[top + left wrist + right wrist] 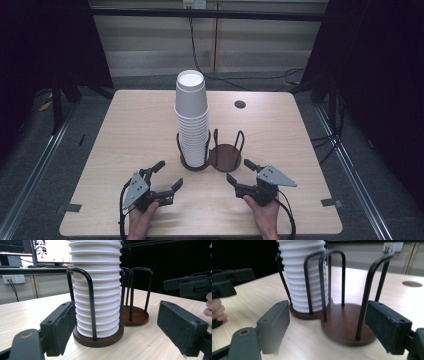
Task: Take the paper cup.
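A tall stack of white paper cups (191,117) stands in the left ring of a two-place cup holder (196,165) with a dark brown base and black wire hoops. The holder's right ring (225,156) holds nothing. My left gripper (168,175) rests on the table just in front and left of the holder, open, nothing between its pads. My right gripper (241,171) sits in front and right of it, also open. In the left gripper view, the cups (96,297) rise between the jaws, farther off. In the right gripper view, the bare base (344,322) lies ahead.
The light wooden table (125,130) has a round cable hole (240,104) at the back right. Black curtains flank it and cables run over the floor behind. Monitors (50,251) stand on a desk beyond the table.
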A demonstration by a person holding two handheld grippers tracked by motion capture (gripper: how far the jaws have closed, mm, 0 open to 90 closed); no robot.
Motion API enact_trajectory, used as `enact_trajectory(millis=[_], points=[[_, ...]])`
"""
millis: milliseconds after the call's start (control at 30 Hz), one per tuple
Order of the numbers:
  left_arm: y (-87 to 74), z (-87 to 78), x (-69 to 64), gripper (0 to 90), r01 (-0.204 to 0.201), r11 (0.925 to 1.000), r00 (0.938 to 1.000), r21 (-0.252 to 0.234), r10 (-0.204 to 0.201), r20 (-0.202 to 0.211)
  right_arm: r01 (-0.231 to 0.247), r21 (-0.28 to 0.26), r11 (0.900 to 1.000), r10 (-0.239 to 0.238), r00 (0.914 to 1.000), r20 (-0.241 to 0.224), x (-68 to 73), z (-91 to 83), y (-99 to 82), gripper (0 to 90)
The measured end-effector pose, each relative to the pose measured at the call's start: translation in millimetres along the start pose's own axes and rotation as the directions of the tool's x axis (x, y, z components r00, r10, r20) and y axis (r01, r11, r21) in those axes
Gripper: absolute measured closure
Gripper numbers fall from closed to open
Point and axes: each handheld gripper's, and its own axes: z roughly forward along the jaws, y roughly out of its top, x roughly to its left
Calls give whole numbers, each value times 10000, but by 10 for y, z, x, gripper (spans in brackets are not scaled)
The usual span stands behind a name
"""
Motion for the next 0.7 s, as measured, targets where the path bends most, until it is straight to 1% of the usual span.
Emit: enact_trajectory(millis=[33, 100, 133, 200, 267, 333, 433, 500, 533, 567, 633, 667, 700], points=[[0, 0, 0, 158, 2, 10000, 10000, 0, -2, -2, 11, -126, 9999, -11, 10000, -26, 0, -2, 14, 192], [0, 0, 0, 158, 1, 10000, 10000, 0, -1, -2, 5, -152, 9999, -6, 10000, -53, 3, -3, 47, 183], [0, 0, 0, 158, 1, 10000, 10000, 0, -1, -3, -85, -130, 9999, 84, 9999, -112, 8, -2, 65, 183], [0, 0, 0, 158, 5, 10000, 10000, -2, -5, -3, -19, -134, 9999, 16, 9997, -250, 7, 5, 99, 180], [0, 0, 0, 158, -2, 10000, 10000, 2, 2, 0, -120, -95, 9999, 115, 9988, -477, 18, 9, 134, 180], [0, 0, 0, 158, 1, 10000, 10000, -4, -1, -3, -156, -68, 9999, 152, 9984, -544, 22, 12, 152, 179], [0, 0, 0, 158, -2, 10000, 10000, -1, 2, -2, -236, -29, 9997, 233, 9956, -906, 26, 24, 221, 180], [0, 0, 0, 158, -2, 10000, 10000, 3, 2, -2, -237, -29, 9997, 233, 9951, -960, 27, 25, 240, 183], [0, 6, 1, 159, 139, 9999, 9999, 2, -139, 23, -179, -28, 9998, 175, 9942, -1057, 35, 24, 281, 219], [3, 2, 16, 158, 22, 10000, 10000, 40, -22, 22, -159, -36, 9999, 153, 9929, -1176, 37, 24, 300, 232], [3, -6, 22, 157, -6, 10000, 10000, 65, 7, -59, -131, -71, 9999, 121, 9918, -1270, 39, 29, 337, 217], [-4, -1, 1, 157, 316, 9995, 9995, -22, -315, 36, -144, -81, 9999, 132, 9912, -1317, 39, 31, 357, 217], [-2, -7, 9, 157, 143, 9999, 9999, -23, -144, -92, -141, -86, 9999, 128, 9905, -1366, 40, 33, 375, 216]])
